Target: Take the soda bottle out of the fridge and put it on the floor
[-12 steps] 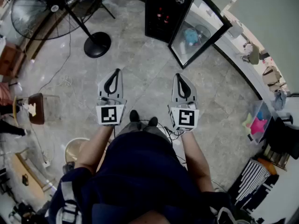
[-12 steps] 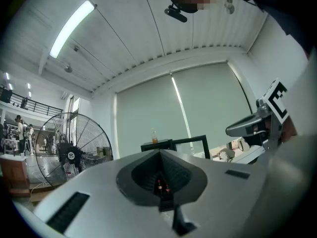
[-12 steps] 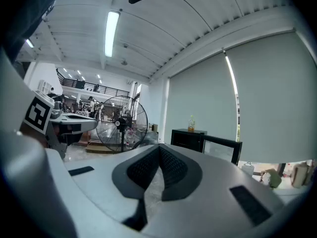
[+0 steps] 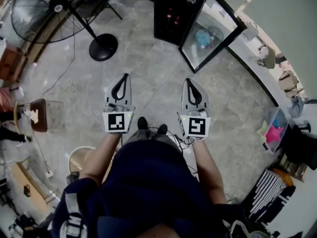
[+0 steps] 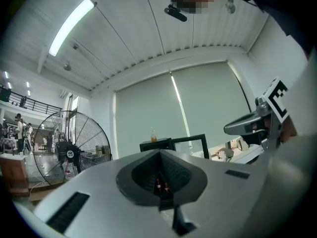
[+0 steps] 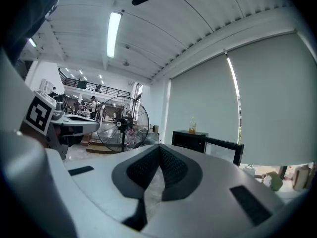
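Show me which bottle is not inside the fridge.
The orange-drink bottle standing on top of the fridge; the red-labelled bottles sit inside it.

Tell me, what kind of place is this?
Probably a big workshop or lab hall: there is a large black pedestal fan, a small black fridge with its glass door open, and a wide grey stone-tiled floor.

A large black pedestal fan (image 4: pixel 49 6) is seen at upper left, its round base (image 4: pixel 103 47) set near a trailing cable (image 4: pixel 63 71). A clear bin (image 4: pixel 280 117) holding star-shaped toys (image 4: pixel 274 134) is placed at right. Drawn blinds (image 5: pixel 198 108) are shown beneath a ceiling tube light (image 5: pixel 72 20).
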A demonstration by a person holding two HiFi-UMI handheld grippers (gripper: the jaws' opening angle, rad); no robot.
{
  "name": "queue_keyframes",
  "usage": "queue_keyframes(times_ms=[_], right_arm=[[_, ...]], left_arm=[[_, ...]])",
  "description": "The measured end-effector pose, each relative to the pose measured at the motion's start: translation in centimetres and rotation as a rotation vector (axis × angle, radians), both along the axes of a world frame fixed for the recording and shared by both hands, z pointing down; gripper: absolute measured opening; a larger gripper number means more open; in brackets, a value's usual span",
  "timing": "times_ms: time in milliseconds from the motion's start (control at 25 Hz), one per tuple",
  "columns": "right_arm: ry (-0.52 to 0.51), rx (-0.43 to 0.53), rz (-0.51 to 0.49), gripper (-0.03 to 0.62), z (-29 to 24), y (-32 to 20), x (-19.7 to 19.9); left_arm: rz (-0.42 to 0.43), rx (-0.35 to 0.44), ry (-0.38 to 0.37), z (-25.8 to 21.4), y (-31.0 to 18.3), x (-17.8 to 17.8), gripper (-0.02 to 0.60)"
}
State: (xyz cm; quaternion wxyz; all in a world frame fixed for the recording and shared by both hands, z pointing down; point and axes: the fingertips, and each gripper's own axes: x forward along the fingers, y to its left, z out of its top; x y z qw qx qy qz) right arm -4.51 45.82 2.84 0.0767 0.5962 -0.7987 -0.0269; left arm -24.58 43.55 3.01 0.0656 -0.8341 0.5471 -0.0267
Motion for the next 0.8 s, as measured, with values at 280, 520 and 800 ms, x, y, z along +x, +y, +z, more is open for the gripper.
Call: queue_keyframes(times_ms=[280, 520, 800], right_arm=[[-0.020, -0.019, -0.008, 0.018, 0.51, -0.27, -0.18], [-0.021, -0.012, -0.016, 0.018, 0.33, -0.41, -0.14], [-0.032, -0.015, -0.026, 0.018, 0.11, -0.54, -0.20]], left_arm=[[0.006, -0.009, 0.003, 0.17, -0.14, 0.15, 0.023], [0.017, -0.026, 0.003, 0.54, -0.23, 0.27, 0.023], [0.029, -0.007, -0.009, 0.50, -0.59, 0.69, 0.025]])
